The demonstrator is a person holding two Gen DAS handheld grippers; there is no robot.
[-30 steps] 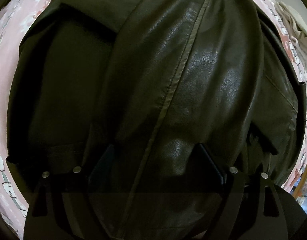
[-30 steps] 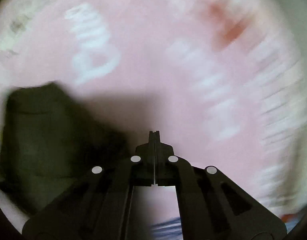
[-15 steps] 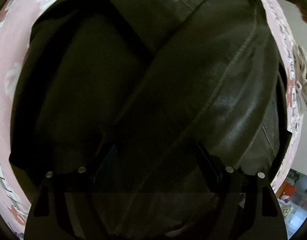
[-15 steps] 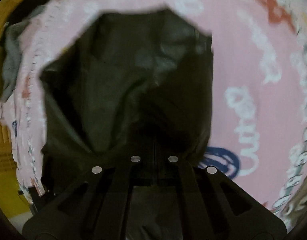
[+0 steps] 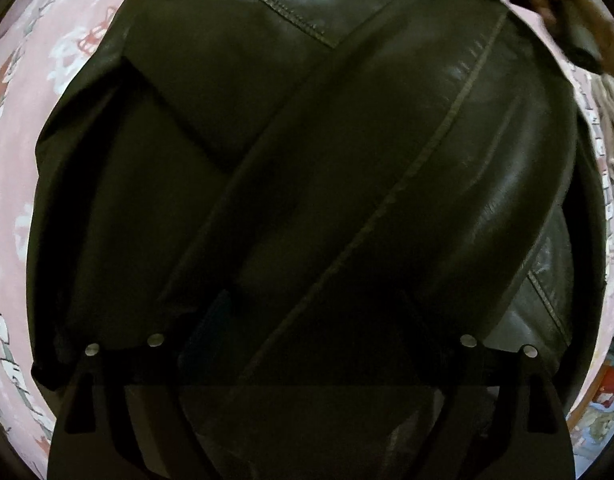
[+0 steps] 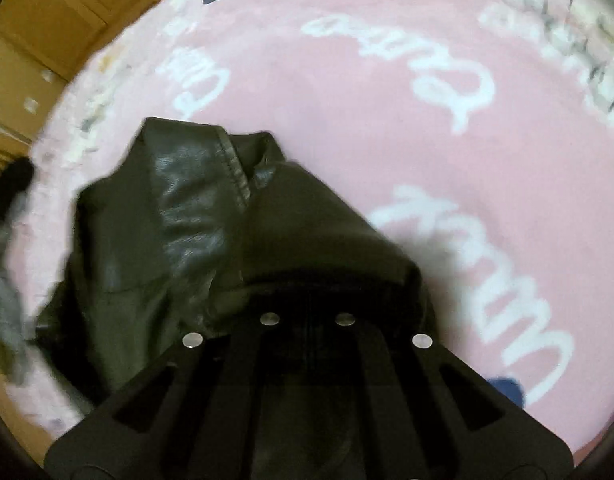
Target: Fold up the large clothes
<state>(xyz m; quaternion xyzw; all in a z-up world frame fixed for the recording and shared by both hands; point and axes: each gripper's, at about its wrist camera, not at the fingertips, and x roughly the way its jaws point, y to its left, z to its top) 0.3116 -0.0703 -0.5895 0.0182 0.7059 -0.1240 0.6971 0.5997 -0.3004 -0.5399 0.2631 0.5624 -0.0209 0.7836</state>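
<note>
A dark leather jacket [image 5: 307, 160] lies on a pink blanket [image 5: 47, 80] with white lettering and fills the left wrist view. One sleeve with a stitched seam [image 5: 447, 132] runs diagonally across it. My left gripper [image 5: 311, 312] points straight down over that sleeve; its jaws are wide and opening, the sleeve lies between them, and I see no pad pressing it. In the right wrist view the jacket [image 6: 179, 240] is bunched, collar end away from me. My right gripper [image 6: 307, 292] is shut, its tips lost in the dark against a raised fold.
A hand on a dark handle [image 5: 579, 28] shows at the top right of the left wrist view, beside a pale cloth [image 5: 611, 120]. Grey and black clothes [image 6: 3, 300] lie at the blanket's left edge, by brown wooden furniture [image 6: 47, 20]. Bare pink blanket [image 6: 387, 140] stretches beyond the jacket.
The left view has rolled and shifted, so the sleeve seam now runs more slanted. The right gripper swung from bare blanket onto the jacket, staying shut.
</note>
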